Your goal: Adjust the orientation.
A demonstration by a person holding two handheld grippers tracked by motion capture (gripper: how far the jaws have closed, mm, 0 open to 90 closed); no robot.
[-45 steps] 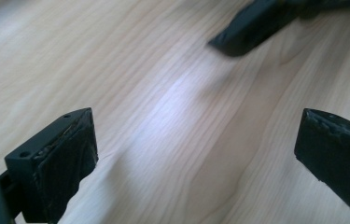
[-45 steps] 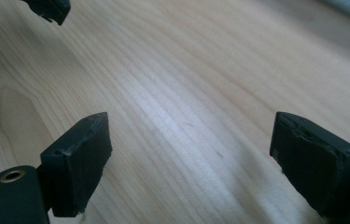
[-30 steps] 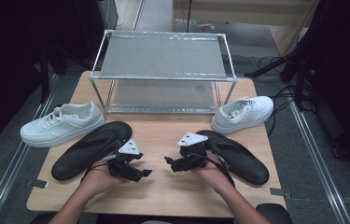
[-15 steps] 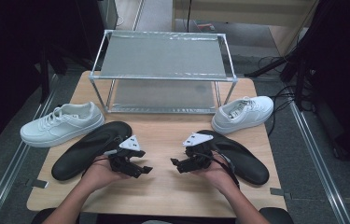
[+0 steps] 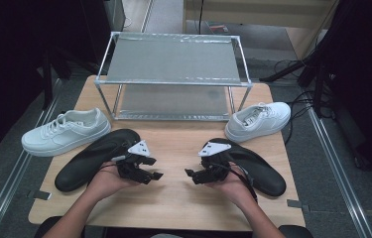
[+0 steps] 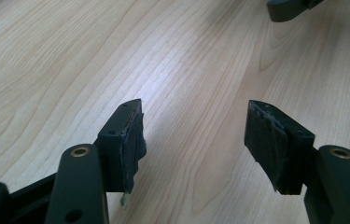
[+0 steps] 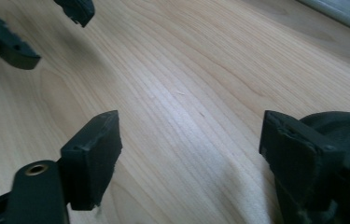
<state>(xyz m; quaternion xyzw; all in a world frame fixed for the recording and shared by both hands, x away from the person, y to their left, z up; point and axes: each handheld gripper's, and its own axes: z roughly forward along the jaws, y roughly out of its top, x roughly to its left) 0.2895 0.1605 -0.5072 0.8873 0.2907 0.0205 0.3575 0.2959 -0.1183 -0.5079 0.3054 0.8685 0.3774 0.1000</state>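
The left gripper (image 5: pixel 155 171) hovers low over the wooden table (image 5: pixel 173 148), its jaws spread wide with nothing between them; the left gripper view (image 6: pixel 193 144) shows only bare wood in the gap. The right gripper (image 5: pixel 189 176) faces it from the other side, jaws likewise spread and empty, as the right gripper view (image 7: pixel 189 154) confirms. The two tips stand near each other, with bare wood between them.

Just behind the left gripper lies a black insole (image 5: pixel 92 158), partly covered by the hand (image 5: pixel 106 181). A second black insole (image 5: pixel 258 168) lies under the right hand (image 5: pixel 230 186), its near end hidden by the wrist; a dark curved edge at the right of the right gripper view is probably this insole (image 7: pixel 336 121).

A white shoe (image 5: pixel 67 131) sits at the table's left edge, hanging partly off it. Another white shoe (image 5: pixel 258 120) rests near the right back corner. A metal rack (image 5: pixel 173 62) stands at the back, its lower shelf dim and hard to make out.
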